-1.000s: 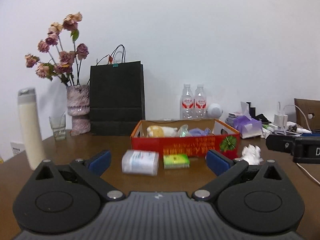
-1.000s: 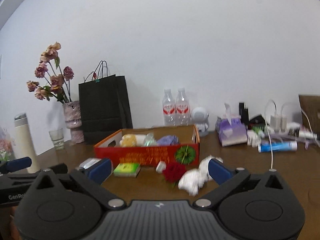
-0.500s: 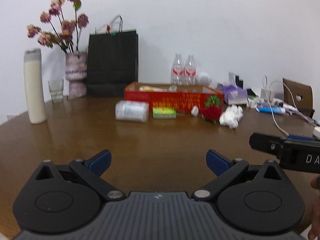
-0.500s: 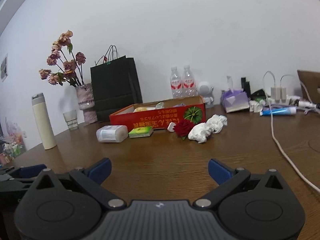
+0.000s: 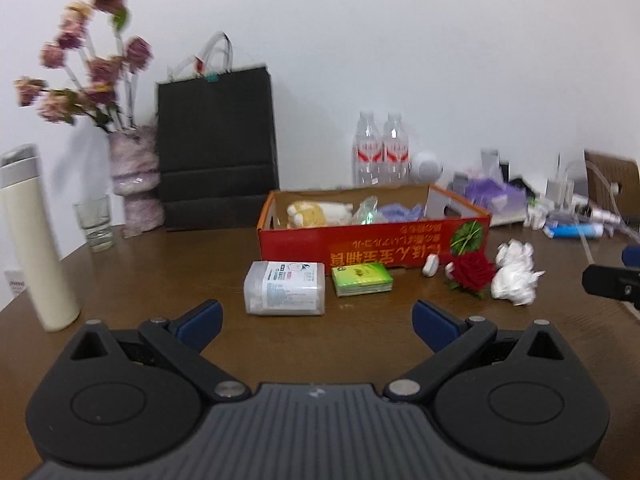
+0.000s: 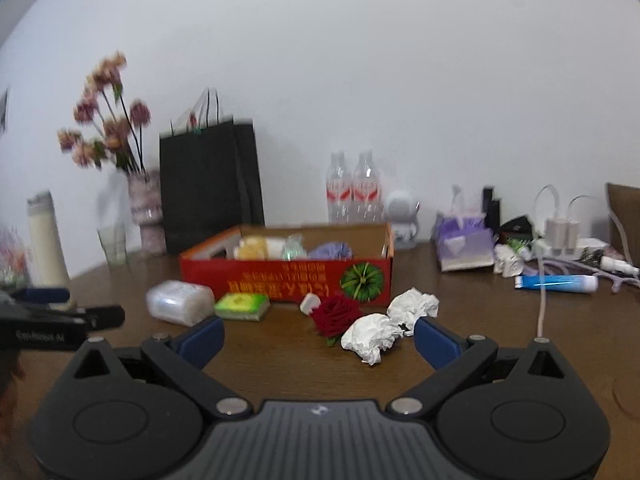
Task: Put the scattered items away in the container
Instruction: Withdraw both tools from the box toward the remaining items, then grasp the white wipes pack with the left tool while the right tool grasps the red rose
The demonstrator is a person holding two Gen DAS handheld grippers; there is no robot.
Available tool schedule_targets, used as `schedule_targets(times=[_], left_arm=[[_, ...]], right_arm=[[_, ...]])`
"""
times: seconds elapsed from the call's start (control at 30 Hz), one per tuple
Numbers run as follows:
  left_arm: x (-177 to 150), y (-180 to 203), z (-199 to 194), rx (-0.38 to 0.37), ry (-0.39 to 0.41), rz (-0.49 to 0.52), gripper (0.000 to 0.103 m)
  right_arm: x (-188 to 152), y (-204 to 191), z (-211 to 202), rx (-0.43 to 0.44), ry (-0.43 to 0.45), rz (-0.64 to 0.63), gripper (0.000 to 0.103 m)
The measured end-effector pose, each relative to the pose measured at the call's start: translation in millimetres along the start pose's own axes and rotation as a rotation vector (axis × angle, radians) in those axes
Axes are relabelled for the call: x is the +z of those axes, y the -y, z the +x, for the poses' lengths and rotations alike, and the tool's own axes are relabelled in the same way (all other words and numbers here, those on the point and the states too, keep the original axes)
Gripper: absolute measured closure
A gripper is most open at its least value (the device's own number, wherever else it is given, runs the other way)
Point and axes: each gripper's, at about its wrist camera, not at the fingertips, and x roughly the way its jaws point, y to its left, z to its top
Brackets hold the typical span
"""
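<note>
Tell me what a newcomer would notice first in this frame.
The red box, mid-table and already part filled, draws the eye. In front of it lie a wipes pack, a green packet, a red rose and crumpled tissues. Both grippers, left and right, are open and empty.

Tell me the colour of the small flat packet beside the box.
Green packet, with a yellow-green top; clearest in the left wrist view.

Two water bottles [image 5: 382,148], two crumpled tissues [image 6: 390,322], one red box [image 5: 372,240], one rose [image 5: 472,271]
</note>
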Motion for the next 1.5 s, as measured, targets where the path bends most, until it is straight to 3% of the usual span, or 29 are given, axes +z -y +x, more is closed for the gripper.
schedule_targets(times=[0.1,0.23,0.33,0.53,0.63,0.77,0.8,0.87,1.07,1.37,1.5], left_arm=[[12,-12,44,-0.022,-0.058,0.008,0.000],[18,-35,99,0.023,-0.127,-0.072,0.000],[18,-42,126,0.047,-0.153,-0.055,0.000],[20,-47,150,0.016,-0.186,-0.041,0.000],[22,-42,157,0.013,-0.201,-0.023,0.000],[22,-34,166,0.024,-0.190,-0.026,0.000],[23,-33,167,0.032,-0.185,-0.030,0.000],[25,-33,166,0.050,-0.174,-0.049,0.014],[22,-34,146,0.089,-0.171,-0.091,0.016],[20,-14,25,0.098,0.048,-0.105,0.017],[2,-1,-15,0.054,0.052,-0.141,0.017]], right_arm=[[11,5,37,0.016,-0.043,-0.039,0.003],[16,4,88,0.032,-0.116,-0.129,0.007],[15,5,125,0.032,-0.184,-0.165,0.010],[16,16,188,0.033,-0.305,-0.147,0.023],[15,18,204,0.061,-0.338,-0.133,0.026],[13,17,215,0.023,-0.358,-0.139,0.035],[13,18,215,0.025,-0.358,-0.122,0.041],[13,20,211,0.042,-0.361,-0.092,0.053],[14,13,190,0.054,-0.332,-0.129,0.057],[28,-30,84,0.080,-0.103,-0.242,0.058],[6,-43,46,0.120,-0.150,-0.213,0.060]])
